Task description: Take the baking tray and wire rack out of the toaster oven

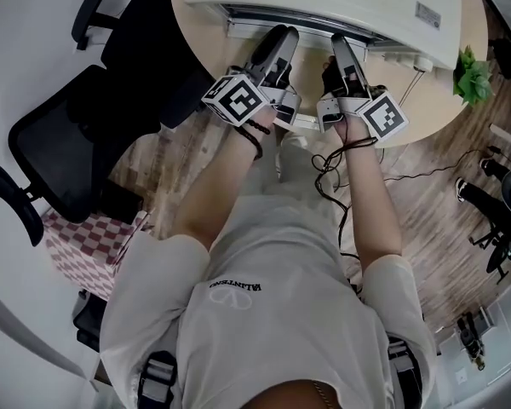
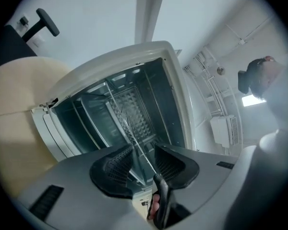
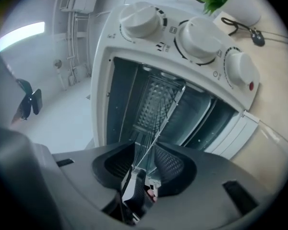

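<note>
Our left gripper [image 2: 143, 158] has its jaws released, standing apart on either side of the wire rack's [image 2: 130, 128] thin front edge without pressing it. Our right gripper [image 3: 145, 161] is likewise open around that same edge. The rack sits inside the open toaster oven [image 3: 102, 80], about midway across its cavity. We cannot make out the baking tray separately. The oven stands on the round beige surface [image 1: 196, 41].
</note>
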Available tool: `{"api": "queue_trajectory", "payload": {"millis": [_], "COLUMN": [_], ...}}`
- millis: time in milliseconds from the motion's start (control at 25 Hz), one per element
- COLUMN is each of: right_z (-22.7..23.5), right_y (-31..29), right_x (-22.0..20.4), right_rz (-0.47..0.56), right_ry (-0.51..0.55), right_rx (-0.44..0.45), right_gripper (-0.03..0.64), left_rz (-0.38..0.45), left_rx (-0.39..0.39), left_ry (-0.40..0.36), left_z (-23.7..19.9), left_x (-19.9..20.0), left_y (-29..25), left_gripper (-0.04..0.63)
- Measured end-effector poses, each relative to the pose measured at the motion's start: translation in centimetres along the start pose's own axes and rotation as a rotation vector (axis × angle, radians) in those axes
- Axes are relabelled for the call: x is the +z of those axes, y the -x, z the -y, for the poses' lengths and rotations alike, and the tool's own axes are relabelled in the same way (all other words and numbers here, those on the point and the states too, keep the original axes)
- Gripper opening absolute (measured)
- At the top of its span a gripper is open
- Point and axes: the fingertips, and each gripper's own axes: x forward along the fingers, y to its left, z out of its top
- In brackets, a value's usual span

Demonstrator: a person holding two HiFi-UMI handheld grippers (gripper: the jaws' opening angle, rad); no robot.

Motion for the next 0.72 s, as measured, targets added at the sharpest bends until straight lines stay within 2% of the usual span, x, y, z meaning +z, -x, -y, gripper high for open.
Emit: {"api": "queue_trajectory", "payload": {"millis": [400,720], "right_z": [2.2,2.9], "right_y": [-0.2,-0.8], "right_x": [1.4,2.6], "right_rz": [0.110,0.176], "right_ry": [-0.177,-0.308], "right_rx": [-0.002,0.043], "right_gripper": [0.130,0.130], "left_rz": [0.081,0.160], "left_rx": [-0.024,-0.063], "left_ry": [0.178,0.300], "left_z": [-0.8,-1.2], "left_x": [1.4,3.1], "left_y": [-1.4,-2.3], "left_gripper": [0.146,0.144]}}
